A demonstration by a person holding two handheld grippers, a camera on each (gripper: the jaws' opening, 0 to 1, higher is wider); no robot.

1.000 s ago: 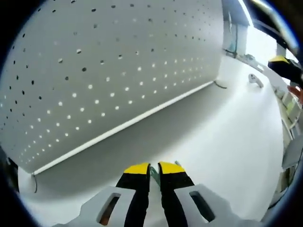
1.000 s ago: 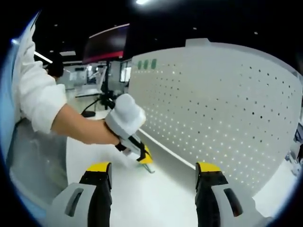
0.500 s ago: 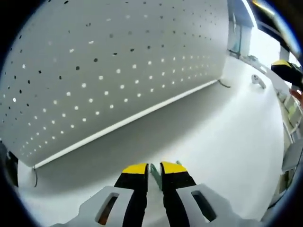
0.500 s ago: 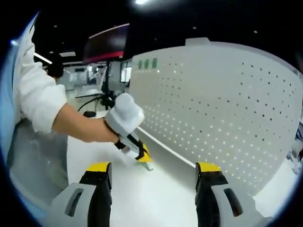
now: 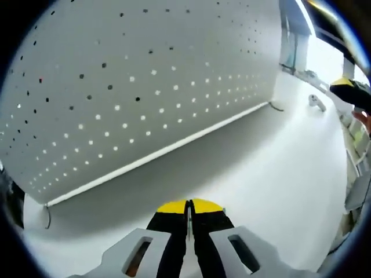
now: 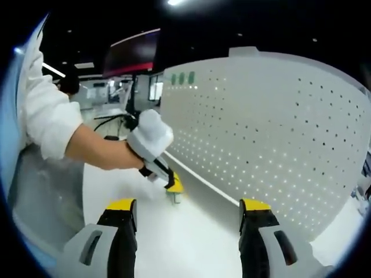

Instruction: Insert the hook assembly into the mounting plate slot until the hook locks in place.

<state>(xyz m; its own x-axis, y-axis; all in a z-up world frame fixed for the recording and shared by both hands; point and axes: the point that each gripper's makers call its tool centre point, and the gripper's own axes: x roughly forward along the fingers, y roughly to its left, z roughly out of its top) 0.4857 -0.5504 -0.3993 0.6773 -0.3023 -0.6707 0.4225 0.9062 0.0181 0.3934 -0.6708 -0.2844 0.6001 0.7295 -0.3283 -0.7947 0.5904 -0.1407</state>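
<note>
The left tool [image 5: 187, 207] is pinching a thin greenish hook [image 5: 188, 215] low over the white tabletop [image 5: 278, 174], in front of the pegboard [image 5: 145, 75]. The hook looks light, stiff and slippery, best gripped by its flat shank. The right tool [image 6: 188, 214] stands spread, holding nothing. Another hook [image 5: 316, 102] lies far along the pegboard's base. No legible writing.

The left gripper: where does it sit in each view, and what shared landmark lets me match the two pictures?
Left gripper view: the left gripper rises from the bottom centre, jaws shut on a thin hook piece.
Right gripper view: it sits left of centre, held in a person's hand, tips down at the white tabletop.
Shared landmark: the perforated pegboard, whose bottom edge runs behind it.
</note>
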